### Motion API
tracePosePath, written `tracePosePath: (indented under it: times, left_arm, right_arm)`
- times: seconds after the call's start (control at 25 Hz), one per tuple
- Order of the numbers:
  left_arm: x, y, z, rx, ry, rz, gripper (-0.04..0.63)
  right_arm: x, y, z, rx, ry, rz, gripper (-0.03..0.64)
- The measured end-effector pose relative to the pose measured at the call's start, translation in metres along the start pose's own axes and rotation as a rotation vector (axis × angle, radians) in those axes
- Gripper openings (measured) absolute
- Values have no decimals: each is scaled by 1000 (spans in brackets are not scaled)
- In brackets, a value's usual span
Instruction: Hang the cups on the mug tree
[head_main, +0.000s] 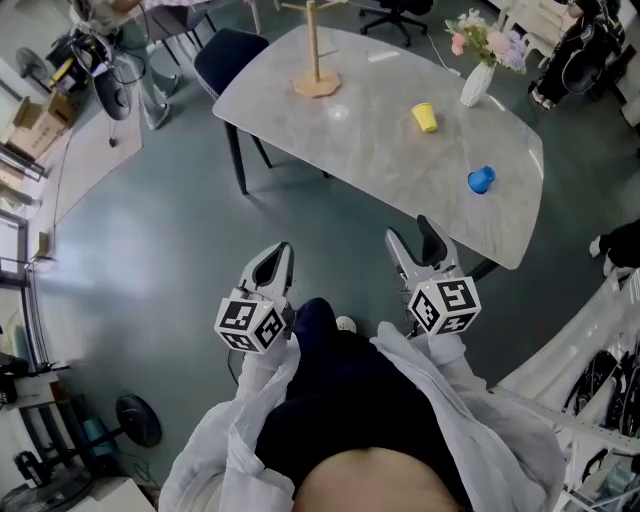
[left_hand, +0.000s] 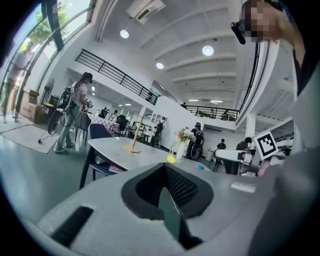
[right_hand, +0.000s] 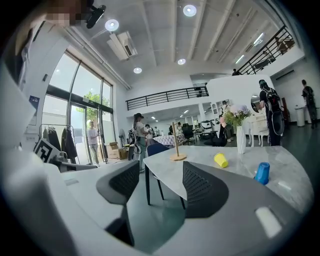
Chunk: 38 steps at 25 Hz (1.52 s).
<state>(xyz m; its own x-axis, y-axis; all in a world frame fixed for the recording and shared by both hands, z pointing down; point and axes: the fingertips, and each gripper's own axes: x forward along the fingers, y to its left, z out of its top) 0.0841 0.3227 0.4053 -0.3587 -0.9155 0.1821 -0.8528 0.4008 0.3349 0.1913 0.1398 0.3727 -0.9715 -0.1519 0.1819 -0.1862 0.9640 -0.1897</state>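
Observation:
A wooden mug tree (head_main: 316, 52) stands at the far end of the grey marble table (head_main: 380, 150). No cup hangs on it. A yellow cup (head_main: 424, 117) lies on its side near the table's middle. A blue cup (head_main: 481, 180) sits closer to me on the right. Both grippers are held in front of my body, short of the table's near edge. My left gripper (head_main: 272, 262) is shut with nothing in it. My right gripper (head_main: 418, 245) is open and empty. The right gripper view shows the mug tree (right_hand: 175, 142), the yellow cup (right_hand: 220, 160) and the blue cup (right_hand: 261, 173) beyond its jaws.
A white vase with flowers (head_main: 477, 80) stands on the table's far right. A dark chair (head_main: 235, 50) is tucked in at the far left. A floor fan (head_main: 115, 95) and boxes sit to the left. A person (left_hand: 72, 117) stands beyond the table.

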Motion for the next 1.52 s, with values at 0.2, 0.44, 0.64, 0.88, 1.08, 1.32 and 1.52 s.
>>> tracePosePath:
  times: [0.2,0.44,0.64,0.88,1.08,1.32,1.52]
  left_arm:
    - [-2,13,-5,-18,15,38,-3]
    - [28,27,3,-15,18,22,-3]
    - [76,53,23,-5,13,-10,-3]
    - [133,98,65,2,18,-59,-3]
    - [185,139,107,28,23,-103,-3]
    - [228,186,142,42,29,-151,-3]
    - [260,209,146,57,65,-221,-3]
  right_arm:
    - [8,0,-7,22,20,9,265]
    - [35,-11,-7,27,27,8,264]
    - [81,-28,4,27,19,-8,265]
    - [156,-37,32,34,12,-30,265]
    - [220,-47,58,41,-7,-53,264]
    - [283,-50,79,47,-33,-92,264]
    - [309,-56,75,59,-45,-154,264]
